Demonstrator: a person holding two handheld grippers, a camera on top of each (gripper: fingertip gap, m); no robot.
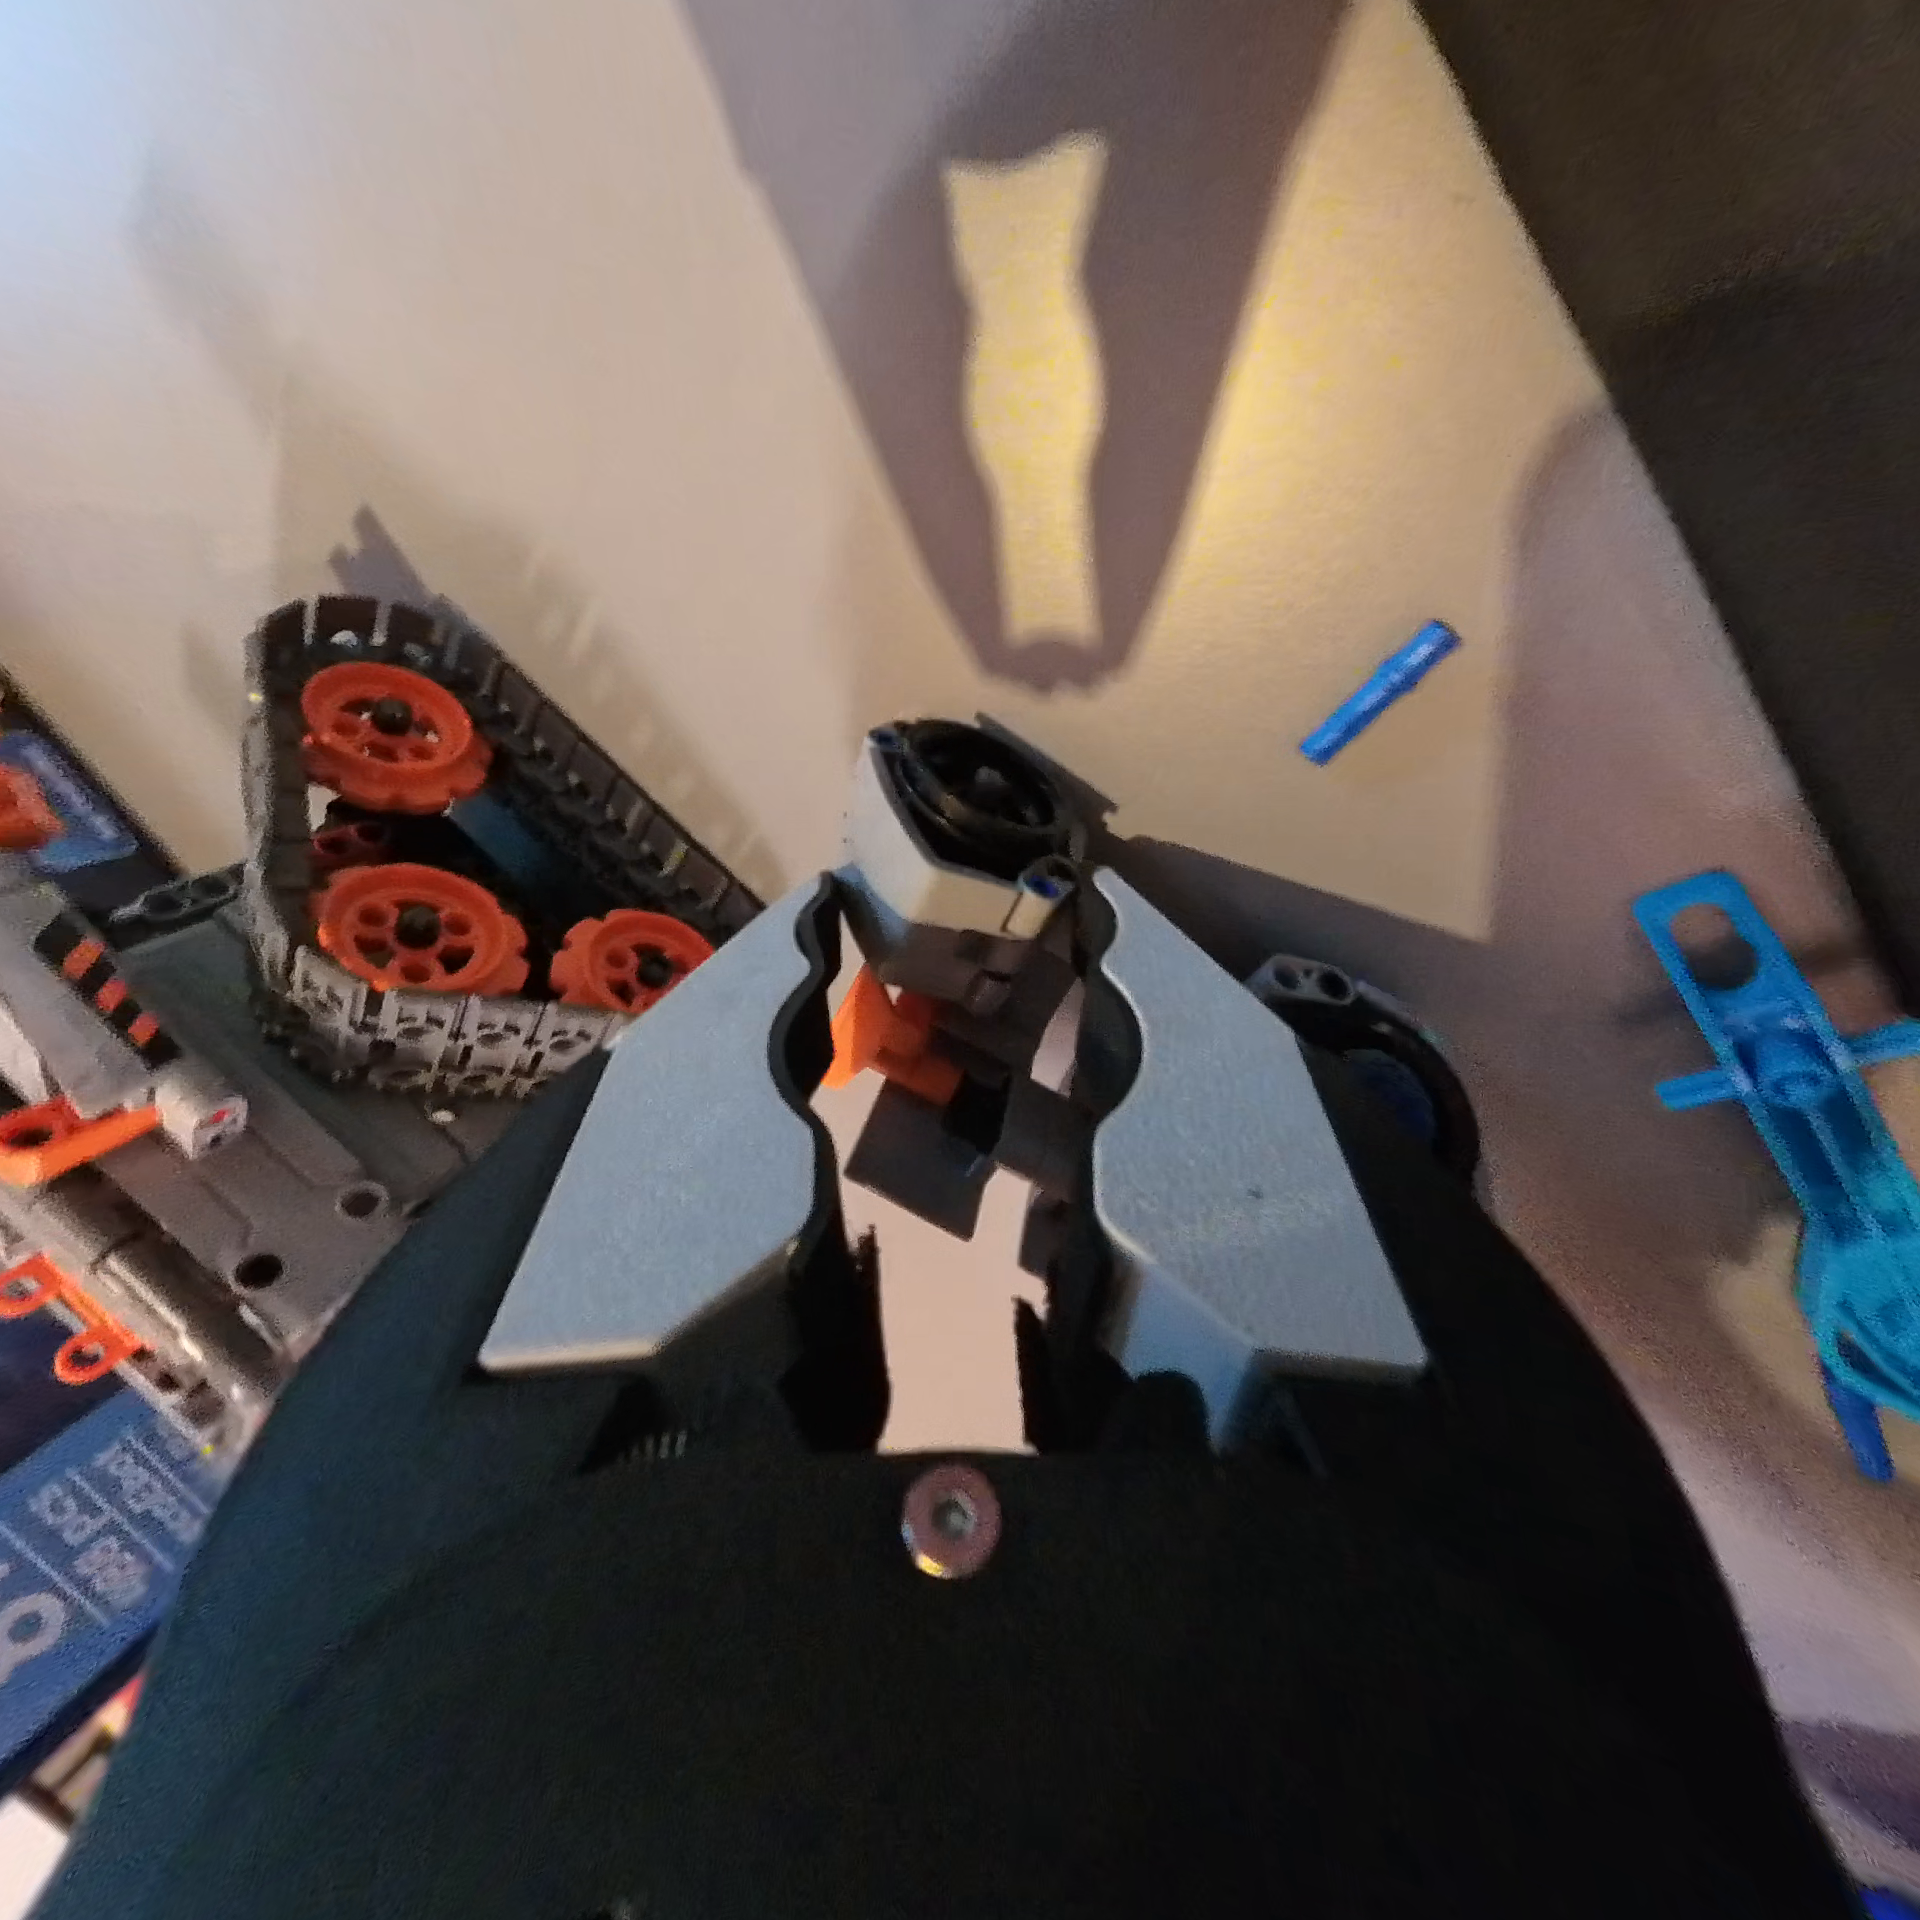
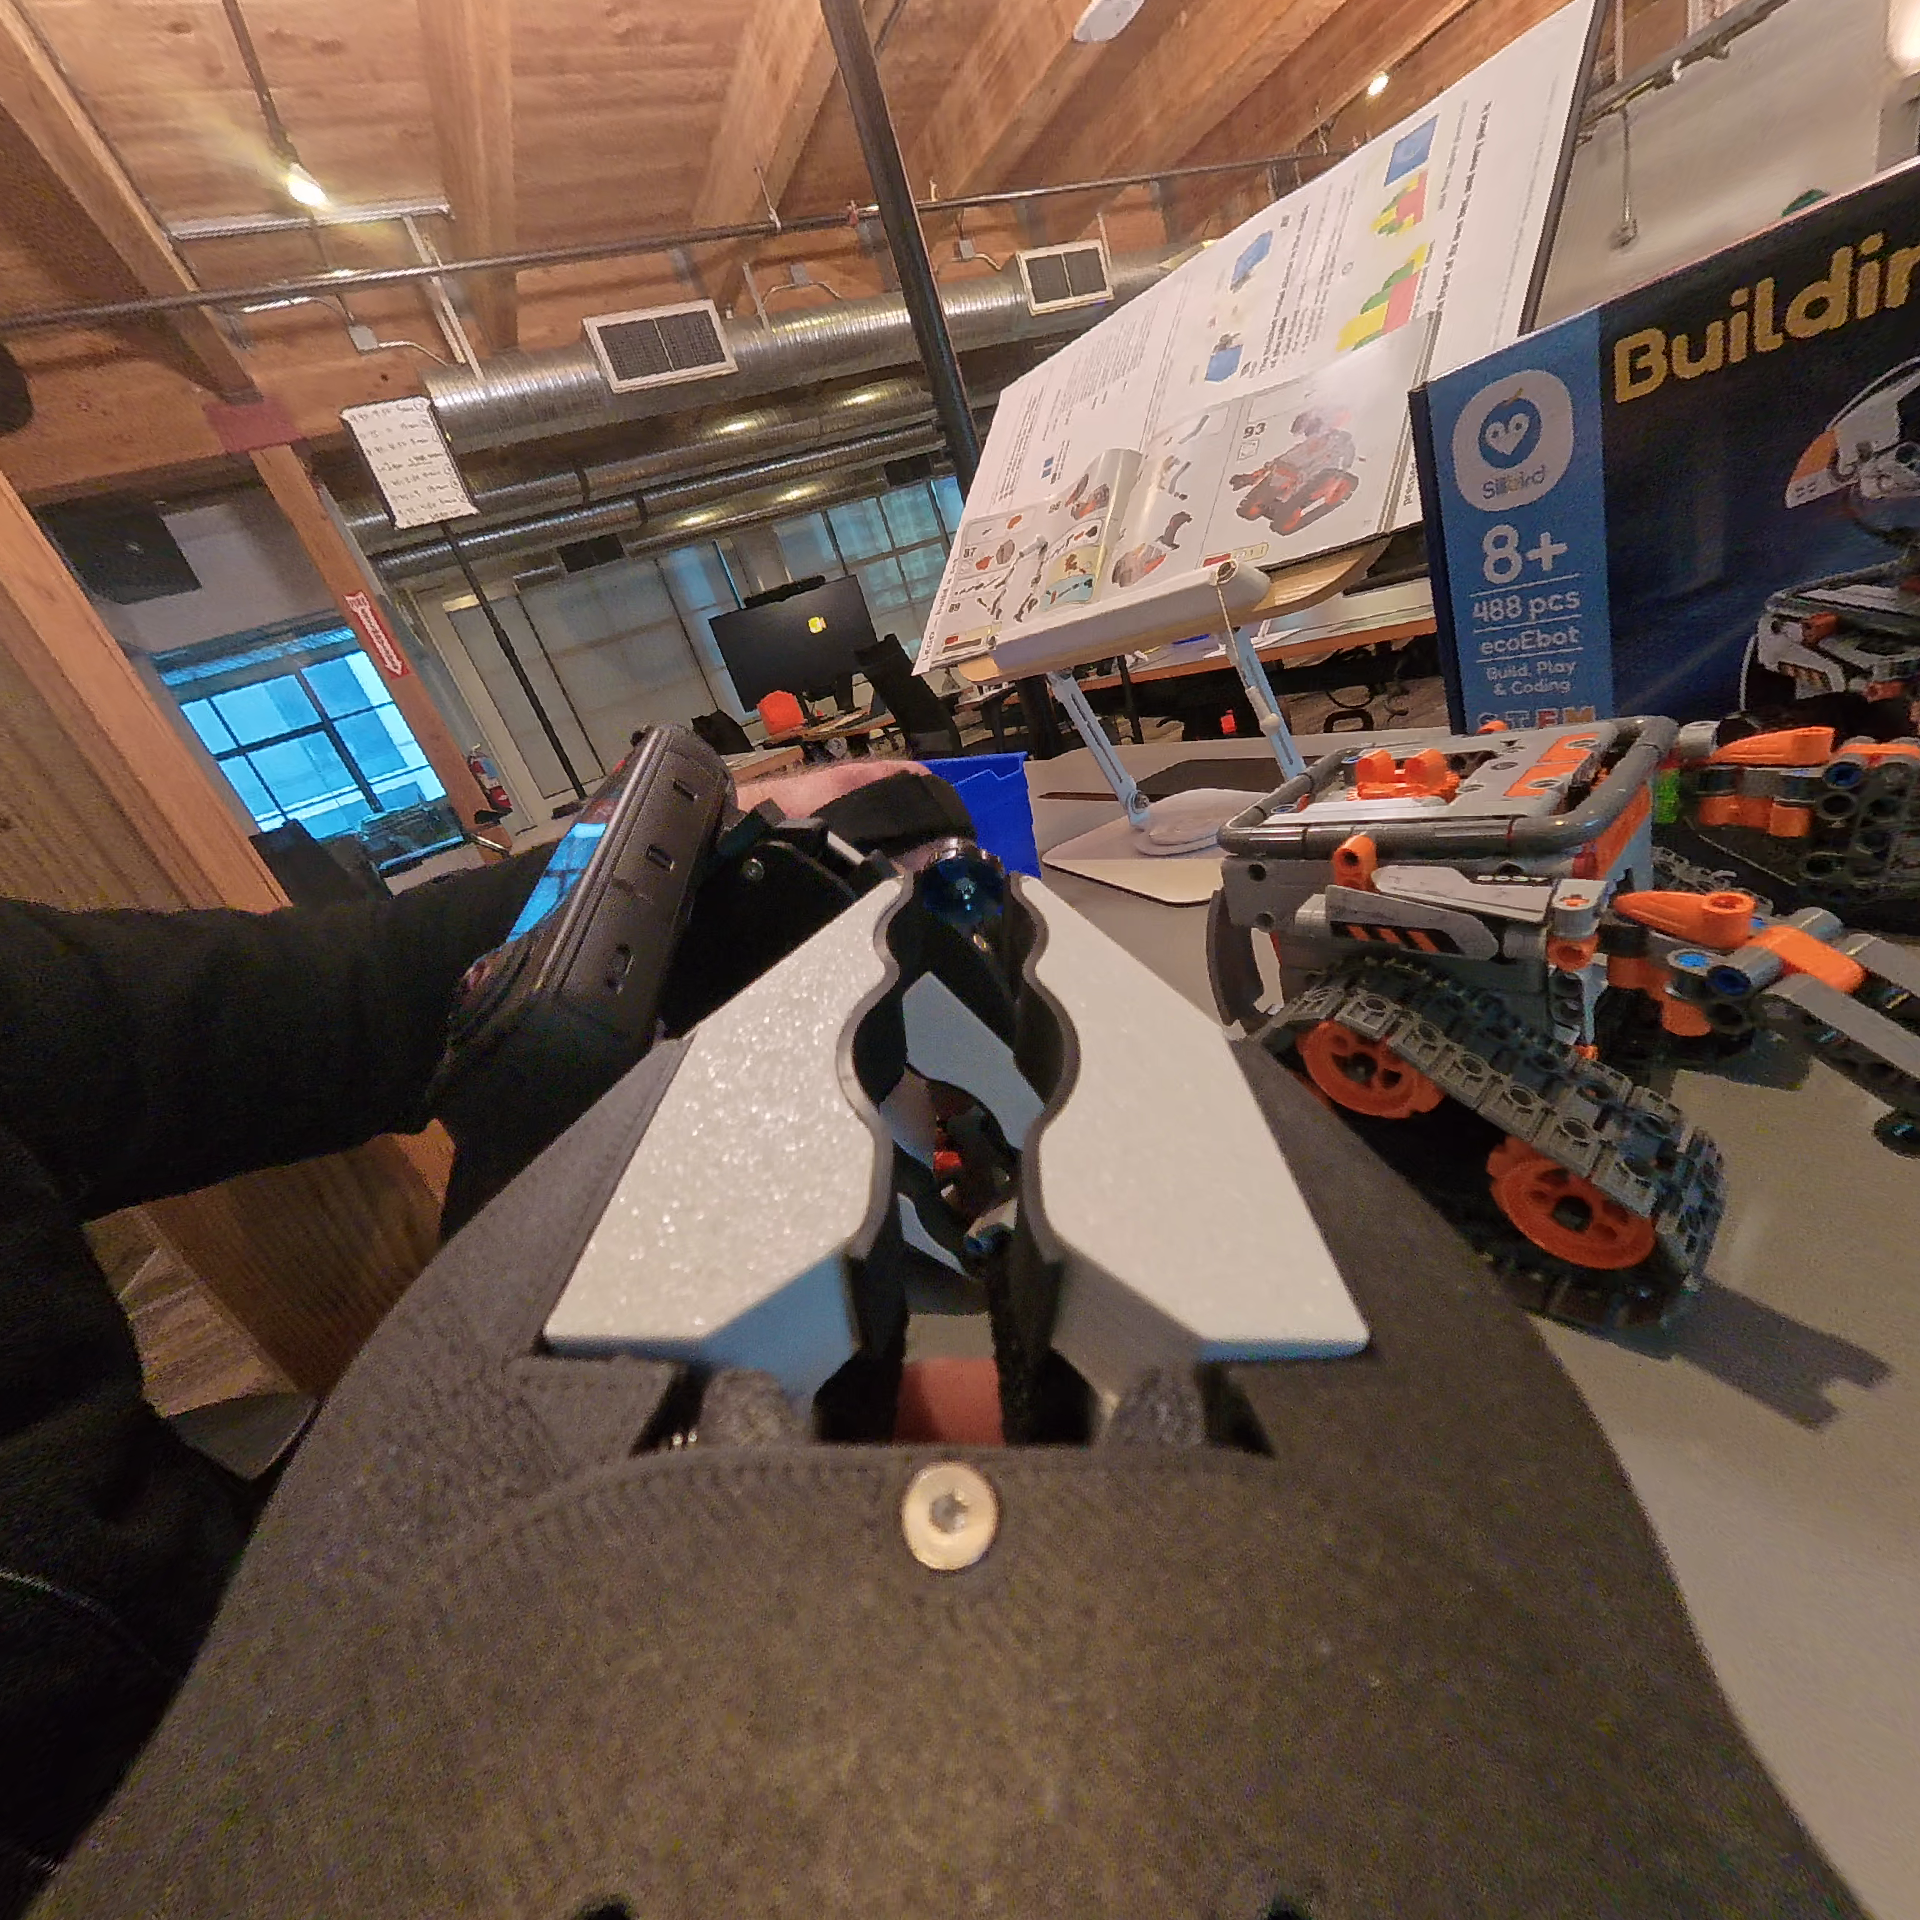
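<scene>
Grey-and-orange brick assembly [image 1: 961, 935] sits clamped in the left gripper [image 1: 961, 997]; the right gripper [image 2: 961, 904] pinches a small blue-tipped piece [image 2: 961, 888] beside the tracked model [image 2: 1455, 997].

Ceiling [image 2: 644, 94]: exposed wood planks and beams. A dark vertical column [image 2: 904, 239] serves as the reference landmark. Left of the column, a silver round air duct [image 2: 665, 390] carries a white louvred vent [image 2: 660, 345]; a second vent [image 2: 1062, 275] sits right of the column. A lit ceiling lamp [image 2: 304, 189] is mounted far left of the column. A wood post [image 2: 312, 540] stands left of the column, with a paned window [image 2: 301, 743] below it showing blue daylight. Behind the column base, a dark monitor [image 2: 795, 636] stands before further glazing. The desk [image 2: 1766, 1507] surface, right of the column, is pale grey.
</scene>
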